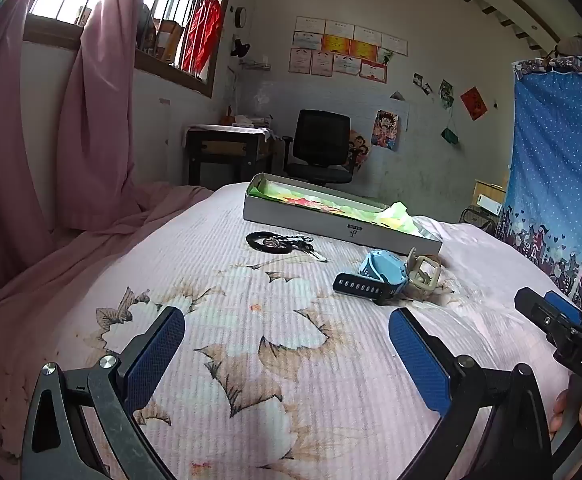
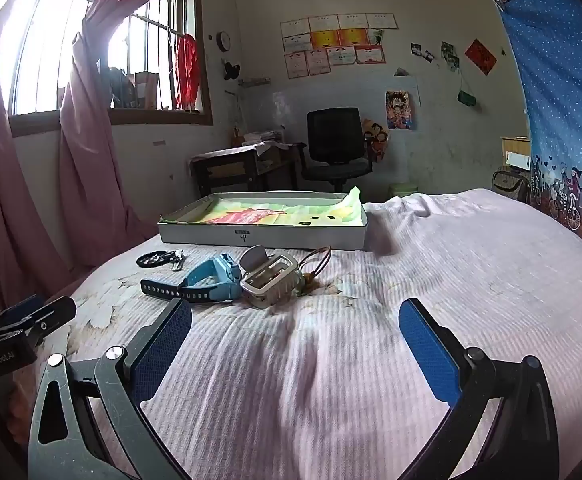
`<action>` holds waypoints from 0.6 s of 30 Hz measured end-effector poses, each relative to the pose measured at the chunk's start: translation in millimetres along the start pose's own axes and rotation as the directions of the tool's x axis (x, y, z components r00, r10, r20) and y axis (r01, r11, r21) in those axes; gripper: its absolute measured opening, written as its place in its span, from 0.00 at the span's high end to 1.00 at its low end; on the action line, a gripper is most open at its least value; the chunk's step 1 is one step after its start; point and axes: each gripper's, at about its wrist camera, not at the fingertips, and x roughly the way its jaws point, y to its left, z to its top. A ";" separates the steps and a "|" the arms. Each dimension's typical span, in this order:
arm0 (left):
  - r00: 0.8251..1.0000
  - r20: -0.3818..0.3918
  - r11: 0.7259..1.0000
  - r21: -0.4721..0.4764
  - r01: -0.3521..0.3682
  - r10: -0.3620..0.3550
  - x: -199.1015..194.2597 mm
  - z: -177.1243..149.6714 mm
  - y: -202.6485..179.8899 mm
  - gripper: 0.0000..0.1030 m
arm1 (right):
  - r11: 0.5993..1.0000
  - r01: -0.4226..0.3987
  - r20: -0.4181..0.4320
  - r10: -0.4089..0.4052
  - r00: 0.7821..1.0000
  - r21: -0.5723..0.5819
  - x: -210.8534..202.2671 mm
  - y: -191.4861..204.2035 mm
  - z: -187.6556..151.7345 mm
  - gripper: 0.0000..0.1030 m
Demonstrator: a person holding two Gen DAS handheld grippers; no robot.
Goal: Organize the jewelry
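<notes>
Watch: a light blue watch (image 2: 215,276) with a dark perforated strap is seen lying on the bed (image 2: 451,280), in front of the box.
Clasp piece: a beige, cage-like piece (image 2: 269,282) is seen touching the watch on its right side; what it is cannot be told.
Cord: a thin brown cord (image 2: 319,258) is looped just behind the beige piece.
Black ring and keys: a black ring (image 1: 265,239) with keys (image 1: 311,250) attached is laid to the left of the watch, apart from it.
Box: a shallow white box (image 2: 263,234), lined with green and yellow paper, is set on the bed behind all the small things.
Left gripper: the left gripper (image 1: 287,330) is held above the flowered bedspread with its blue pads spread wide; nothing is between them.
Right gripper: the right gripper (image 2: 295,324) is likewise spread wide and empty, near the watch and short of it.
Room: a black chair (image 2: 335,140) and a desk (image 2: 231,160) are seen by the far wall.
</notes>
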 end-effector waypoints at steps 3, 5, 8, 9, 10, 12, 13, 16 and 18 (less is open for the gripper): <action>1.000 0.000 1.000 0.003 0.000 0.000 -0.2 0.1 0.3 0.00 | 1.000 0.001 0.000 -0.001 1.000 0.001 -0.1 -1.0 0.2 0.01; 1.000 0.000 1.000 0.004 -0.003 0.003 -0.2 0.0 0.0 0.00 | 1.000 0.001 0.001 -0.001 1.000 0.000 -0.2 -1.2 0.3 0.01; 1.000 0.001 1.000 0.004 -0.002 0.002 -0.4 0.1 -0.3 0.00 | 1.000 0.001 0.000 -0.001 1.000 -0.001 0.0 -0.9 0.3 0.01; 1.000 0.001 1.000 0.005 -0.002 0.002 -0.2 0.0 -0.4 0.00 | 1.000 0.001 -0.001 -0.001 1.000 -0.001 0.2 -0.6 0.3 0.01; 1.000 0.001 1.000 0.005 -0.001 0.001 -0.3 0.0 -0.4 0.00 | 1.000 0.001 -0.001 -0.001 1.000 -0.002 0.3 0.6 0.2 0.01; 1.000 0.001 1.000 0.005 -0.001 0.001 -0.3 0.0 -0.5 0.00 | 1.000 0.001 -0.001 -0.001 1.000 -0.003 0.4 3.4 0.0 0.01; 1.000 0.001 1.000 0.006 -0.002 0.002 -0.2 0.0 -0.6 0.00 | 1.000 -0.001 0.000 0.001 1.000 0.003 0.4 -0.6 0.4 0.01; 1.000 0.000 1.000 0.005 -0.001 0.001 -0.2 0.0 -0.5 0.00 | 1.000 -0.002 0.000 0.002 1.000 0.008 0.2 -3.0 0.5 0.01; 1.000 0.001 1.000 0.005 -0.001 0.001 -0.3 0.0 -0.4 0.00 | 1.000 -0.002 0.001 0.002 1.000 0.009 0.1 -2.8 0.5 0.01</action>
